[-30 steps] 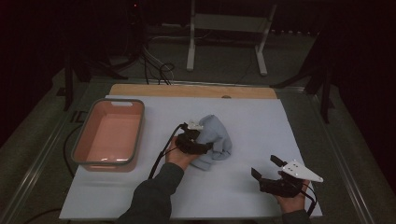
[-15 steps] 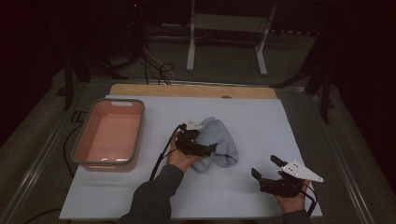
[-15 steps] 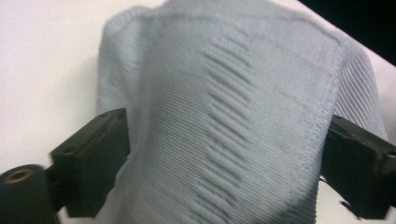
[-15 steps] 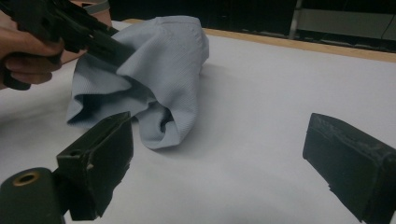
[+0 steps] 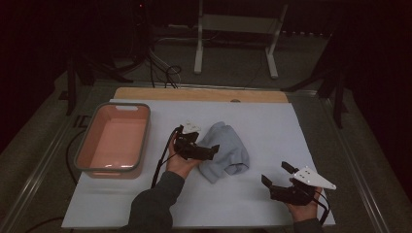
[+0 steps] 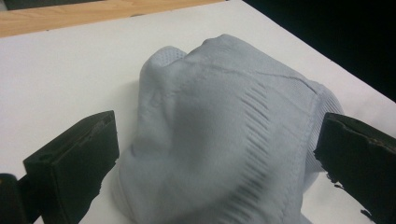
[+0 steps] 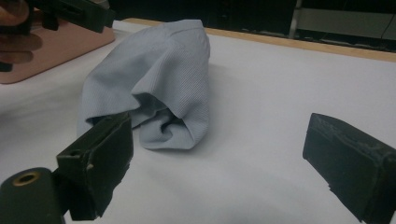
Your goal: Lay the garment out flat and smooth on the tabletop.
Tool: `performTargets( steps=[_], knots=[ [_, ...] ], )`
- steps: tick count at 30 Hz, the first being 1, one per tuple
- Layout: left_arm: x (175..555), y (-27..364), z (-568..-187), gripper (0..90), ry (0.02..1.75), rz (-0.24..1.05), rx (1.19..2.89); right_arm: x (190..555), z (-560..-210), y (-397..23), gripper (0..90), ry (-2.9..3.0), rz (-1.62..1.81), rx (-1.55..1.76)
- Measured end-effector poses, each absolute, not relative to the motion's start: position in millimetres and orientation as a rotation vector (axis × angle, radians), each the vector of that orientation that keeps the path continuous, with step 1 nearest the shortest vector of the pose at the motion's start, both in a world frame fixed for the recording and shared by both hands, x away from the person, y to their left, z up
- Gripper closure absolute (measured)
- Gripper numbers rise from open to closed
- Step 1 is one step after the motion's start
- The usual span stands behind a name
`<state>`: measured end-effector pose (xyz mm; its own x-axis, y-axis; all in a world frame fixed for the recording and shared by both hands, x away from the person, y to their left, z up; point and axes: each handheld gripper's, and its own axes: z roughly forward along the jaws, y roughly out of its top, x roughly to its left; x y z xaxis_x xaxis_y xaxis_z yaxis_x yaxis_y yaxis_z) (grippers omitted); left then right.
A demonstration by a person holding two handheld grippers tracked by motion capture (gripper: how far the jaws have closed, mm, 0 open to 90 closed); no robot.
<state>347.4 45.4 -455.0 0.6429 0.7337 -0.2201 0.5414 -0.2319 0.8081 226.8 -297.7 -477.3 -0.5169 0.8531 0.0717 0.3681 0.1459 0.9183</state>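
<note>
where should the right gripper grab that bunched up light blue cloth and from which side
Probably the folded hem of the light blue cloth that faces the right gripper, where the layers curl into a thick lip. Come in low from that near side, jaws open as now. The left gripper, just opened, hangs over the far side.

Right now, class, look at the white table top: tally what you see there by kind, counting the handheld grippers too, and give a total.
Light blue cloth: 1
Pink tub: 1
Gripper: 2, the left gripper open beside the cloth, the right gripper open and holding nothing
Total: 4
</note>
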Motion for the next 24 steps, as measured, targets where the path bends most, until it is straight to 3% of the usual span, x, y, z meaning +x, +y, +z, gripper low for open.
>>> performTargets(
  steps=[24],
  knots=[
    [326.4, 53.3, -476.3, 10.7, 0.996, 0.224, 1.941, 226.3, -477.6, -297.8, 8.5, 1.957, 1.35, 1.165]
  ],
)
